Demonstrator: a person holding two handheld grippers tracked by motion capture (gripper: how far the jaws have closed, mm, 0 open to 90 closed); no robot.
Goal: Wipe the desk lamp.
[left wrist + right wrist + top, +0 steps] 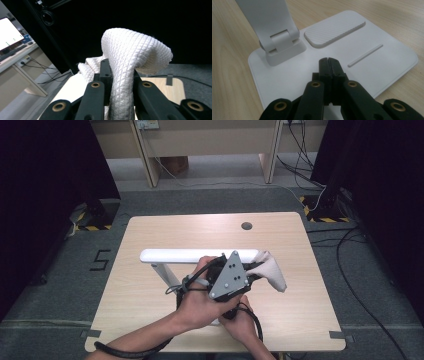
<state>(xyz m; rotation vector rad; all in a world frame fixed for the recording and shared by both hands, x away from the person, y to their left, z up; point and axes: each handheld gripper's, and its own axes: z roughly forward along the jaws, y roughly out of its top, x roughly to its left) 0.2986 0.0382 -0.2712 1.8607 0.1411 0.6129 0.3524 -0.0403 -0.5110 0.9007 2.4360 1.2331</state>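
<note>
Left gripper clamps a white waffle-weave cloth, soft and bunched, draped at the end of the lamp's smooth white bar. Right gripper, jaws pressed together on nothing, rests tips on the lamp's flat matte base (ribbed pad beside hinge).

Both forearms came in from the bottom edge of the high view, pretty much stacked. The left hand sat on top, wrapped around the left gripper, grey three-cornered plate facing up, nose aimed up and to the right, cable looping back along the wrist. Its jaws were clamped tight on something. The right hand was tucked underneath, mostly covered. The right gripper pointed downward, jaws pressed fully together with nothing between them.
</note>
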